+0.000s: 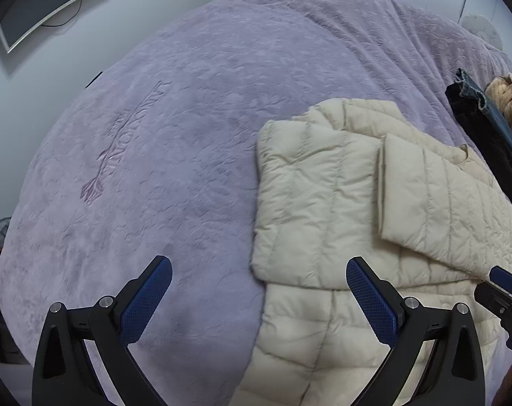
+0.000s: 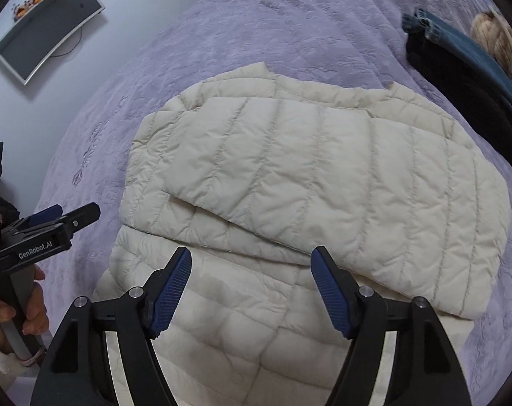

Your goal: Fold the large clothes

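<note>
A lilac embossed bedspread (image 1: 161, 142) is covering the whole bed, and a curved monitor (image 2: 49, 30) is hanging on the pale wall beyond it. A cream quilted down jacket (image 2: 289, 176) is lying partly folded on the bedspread, sleeves laid across its body. Dark jeans (image 2: 465, 54) are lying near the far edge. The left gripper (image 1: 259, 291) and right gripper (image 2: 250, 277) are both hovering wide open, gripping nothing.
</note>
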A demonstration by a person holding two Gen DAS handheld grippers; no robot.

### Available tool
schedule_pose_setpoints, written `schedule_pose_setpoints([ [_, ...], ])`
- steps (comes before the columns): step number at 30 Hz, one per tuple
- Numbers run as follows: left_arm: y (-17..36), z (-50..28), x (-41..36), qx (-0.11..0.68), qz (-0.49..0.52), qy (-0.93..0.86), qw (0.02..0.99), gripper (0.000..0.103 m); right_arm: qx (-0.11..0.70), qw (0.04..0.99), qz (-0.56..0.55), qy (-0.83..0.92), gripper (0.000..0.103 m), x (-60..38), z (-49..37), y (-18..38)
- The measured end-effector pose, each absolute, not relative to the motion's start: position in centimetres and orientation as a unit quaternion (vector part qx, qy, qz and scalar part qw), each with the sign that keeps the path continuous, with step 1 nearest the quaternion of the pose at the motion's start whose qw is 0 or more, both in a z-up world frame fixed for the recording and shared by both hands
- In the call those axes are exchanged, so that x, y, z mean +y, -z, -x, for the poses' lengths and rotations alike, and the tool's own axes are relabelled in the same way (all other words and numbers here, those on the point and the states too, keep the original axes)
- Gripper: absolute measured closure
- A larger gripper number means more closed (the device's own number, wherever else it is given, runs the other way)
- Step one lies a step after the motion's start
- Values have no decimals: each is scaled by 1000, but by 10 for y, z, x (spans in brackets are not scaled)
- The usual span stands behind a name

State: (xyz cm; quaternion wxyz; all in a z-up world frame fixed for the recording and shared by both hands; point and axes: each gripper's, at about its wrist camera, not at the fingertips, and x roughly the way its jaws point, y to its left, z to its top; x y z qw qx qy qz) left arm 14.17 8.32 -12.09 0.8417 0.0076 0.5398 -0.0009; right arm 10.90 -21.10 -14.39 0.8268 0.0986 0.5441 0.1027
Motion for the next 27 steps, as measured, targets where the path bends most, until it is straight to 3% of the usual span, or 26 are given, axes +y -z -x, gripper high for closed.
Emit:
schedule_pose_setpoints([
  [3,119,-162,63,536,-14,18,844,0,539,829,-136,-61,27,-251,-106,142],
  [4,119,-169,57,534,-16,20,845,0,535,831,-147,-46,32,-265,-106,142],
  [5,119,-178,52,533,-17,21,846,0,531,833,-156,-26,53,-279,-106,141],
  [7,118,-193,40,529,-19,25,848,0,530,831,-168,18,77,-305,-108,144],
  [16,136,-233,-20,516,-67,54,852,0,512,829,-216,64,77,-374,-131,161],
  [27,184,-192,-14,554,-81,57,827,0,551,809,-202,39,78,-368,-114,205],
])
